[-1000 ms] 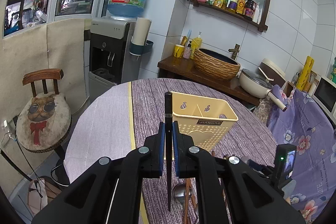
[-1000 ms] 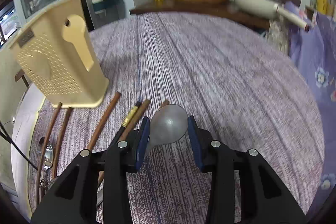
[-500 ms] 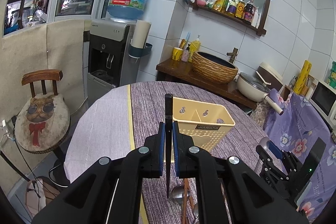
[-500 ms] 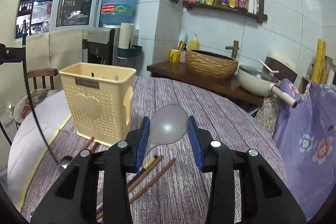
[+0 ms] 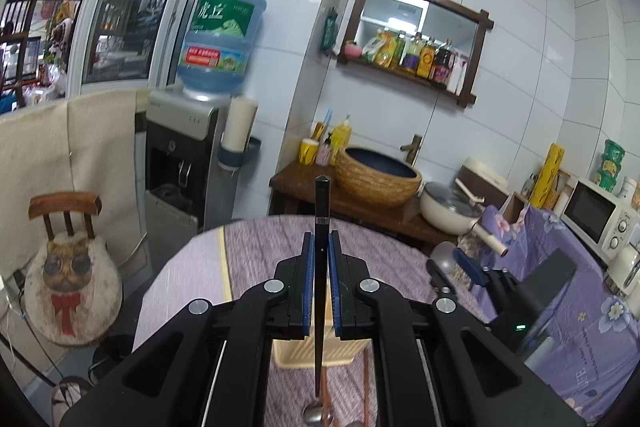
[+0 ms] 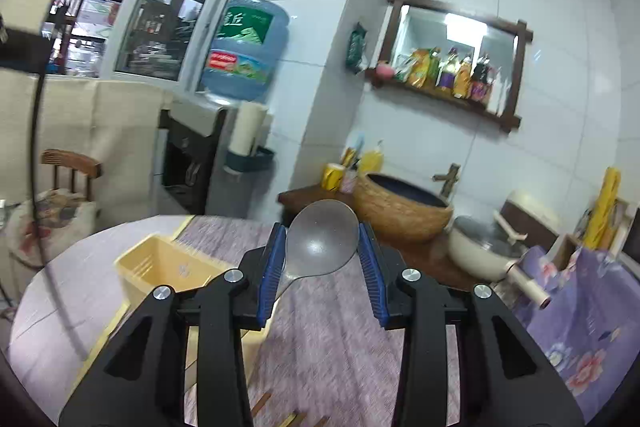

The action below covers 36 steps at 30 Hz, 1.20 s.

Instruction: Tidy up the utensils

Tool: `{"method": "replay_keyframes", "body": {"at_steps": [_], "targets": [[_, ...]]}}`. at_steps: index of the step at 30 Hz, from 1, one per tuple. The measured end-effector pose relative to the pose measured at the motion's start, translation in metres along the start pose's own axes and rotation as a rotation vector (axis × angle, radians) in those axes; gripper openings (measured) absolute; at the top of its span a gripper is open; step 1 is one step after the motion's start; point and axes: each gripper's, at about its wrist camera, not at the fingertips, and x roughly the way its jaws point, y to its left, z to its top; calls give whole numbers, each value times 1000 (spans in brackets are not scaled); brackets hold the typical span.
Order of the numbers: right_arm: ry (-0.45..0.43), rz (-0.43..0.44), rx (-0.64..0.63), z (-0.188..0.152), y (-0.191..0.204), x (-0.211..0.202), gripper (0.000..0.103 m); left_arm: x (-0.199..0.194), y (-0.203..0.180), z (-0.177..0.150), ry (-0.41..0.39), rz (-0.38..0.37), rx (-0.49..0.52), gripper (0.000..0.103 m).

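Two grippers are raised above the table: the left gripper [image 5: 320,281] is clamped nearly shut on a black chopstick [image 5: 321,211], its long axis upright; the right gripper [image 6: 322,263] is held part-open around a grey spoon [image 6: 322,237], bowl forward, apparently gripped; beyond, the yellow caddy [image 6: 160,267] is seen; either utensil could be knocked against its rim and slip.

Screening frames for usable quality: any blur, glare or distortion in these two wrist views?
Left wrist view: mostly sharp, black chopstick crisp, strong fisheye bending at edges. Right wrist view: motion-smeared purple striped tablecloth and yellow perforated plastic utensil basket; grey spoon sharp; lamp glare in the wood-framed mirror.
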Motion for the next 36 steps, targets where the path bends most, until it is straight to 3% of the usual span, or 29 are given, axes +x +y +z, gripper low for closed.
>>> {"method": "replay_keyframes", "body": {"at_steps": [6, 11, 19, 22, 24, 26, 29, 32, 34, 36], "targets": [[-50, -170, -113, 33, 10, 45, 38, 21, -17, 37, -63, 31, 19, 8], [-31, -233, -201, 19, 32, 79, 38, 57, -19, 37, -54, 58, 14, 8], [-3, -123, -230, -25, 50, 72, 38, 91, -3, -6, 46, 71, 15, 1], [10, -22, -219, -31, 51, 62, 38, 98, 0, -15, 75, 74, 14, 1], [22, 17, -220, -32, 50, 56, 47, 99, 2, -19, 91, 65, 7, 1], [17, 48, -174, -31, 44, 47, 71, 96, 4, -23, 92, 63, 2, 1], [7, 61, -121, -30, 34, 33, 72, 88, 6, -30, 95, 54, 7, 4], [19, 71, -77, -33, 24, 18, 72, 79, 9, -40, 98, 64, 11, 21], [33, 74, -46, -36, 16, 9, 72, 73, 14, -48, 106, 64, 4, 46], [66, 77, 2, -42, 6, 2, 72, 67, 18, -58, 114, 72, -1, 55]]}}
